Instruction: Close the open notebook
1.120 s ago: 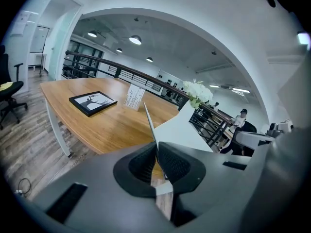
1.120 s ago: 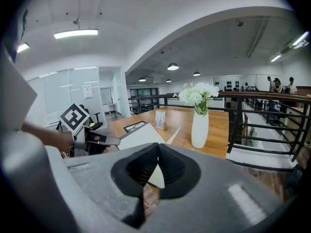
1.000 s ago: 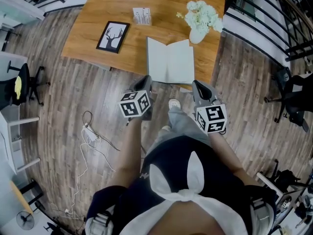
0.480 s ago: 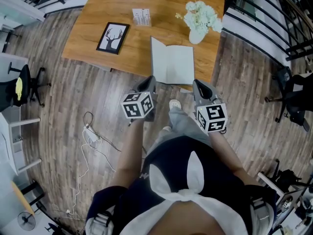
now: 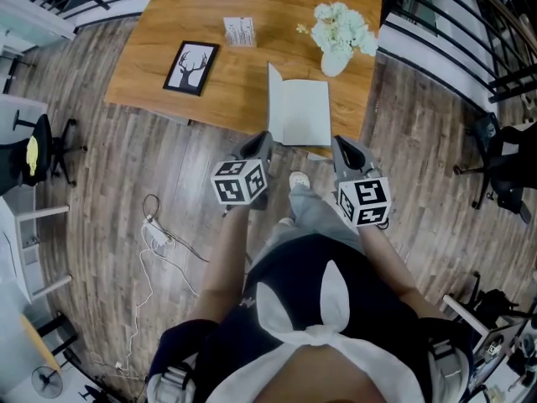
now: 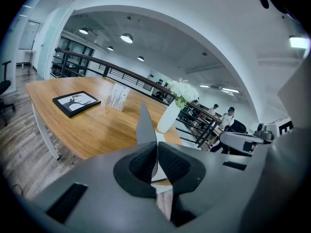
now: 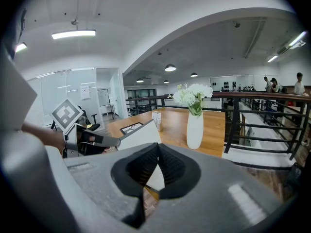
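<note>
Swung up over the past second, the left leaf point(image 6: 144, 123) of the notebook point(image 5: 306, 117) now stands almost on edge above the spine, where a moment ago it lay spread towards the left. My left claw point(image 5: 258, 146) has travelled right with it. That claw is clenched on the leaf's near edge, and in the left gripper view the thin grey sheet runs up from between its ribbed pads. The right-hand page lies flat, white and bare on the wooden table point(image 5: 235, 86), at the near edge towards the table's right end. My right claw point(image 5: 344, 148) has kept its place just off the notebook's near right corner. Its jaws are drawn together at the tips with nothing caught between them, and the notebook shows beyond them. A white vase of pale flowers point(image 5: 338, 34) stands just beyond the notebook's far right corner. A small printed card stand point(image 5: 239, 30) sits to the far left of the notebook, and a black-framed stag picture point(image 5: 191, 65) lies flat well to the left. A white cable and power strip point(image 5: 155, 229) trail over the plank floor point(image 5: 109, 183) at near left.
</note>
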The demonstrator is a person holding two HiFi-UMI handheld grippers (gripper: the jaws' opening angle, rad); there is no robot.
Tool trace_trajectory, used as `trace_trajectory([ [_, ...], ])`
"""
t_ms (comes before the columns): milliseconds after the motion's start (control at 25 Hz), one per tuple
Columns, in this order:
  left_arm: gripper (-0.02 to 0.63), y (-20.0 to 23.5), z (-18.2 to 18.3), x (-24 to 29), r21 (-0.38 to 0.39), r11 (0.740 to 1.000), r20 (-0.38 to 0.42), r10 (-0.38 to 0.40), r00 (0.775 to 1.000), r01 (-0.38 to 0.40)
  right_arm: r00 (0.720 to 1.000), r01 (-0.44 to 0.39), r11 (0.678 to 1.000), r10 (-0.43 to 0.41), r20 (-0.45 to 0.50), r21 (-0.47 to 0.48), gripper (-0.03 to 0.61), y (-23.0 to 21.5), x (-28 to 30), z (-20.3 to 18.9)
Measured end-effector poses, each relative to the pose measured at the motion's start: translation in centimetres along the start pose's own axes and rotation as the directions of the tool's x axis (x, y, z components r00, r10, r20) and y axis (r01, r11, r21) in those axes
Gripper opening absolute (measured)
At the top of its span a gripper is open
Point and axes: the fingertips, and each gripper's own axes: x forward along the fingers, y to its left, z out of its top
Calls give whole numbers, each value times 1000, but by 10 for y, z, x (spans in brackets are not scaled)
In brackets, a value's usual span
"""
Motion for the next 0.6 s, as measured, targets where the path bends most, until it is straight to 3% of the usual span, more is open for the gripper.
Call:
trace_trajectory([
  [600,31,-23,-5,18,28,998,-28,-55,998,56,1000,20,1000,-20,3,14,-2,-13,-4,-3],
])
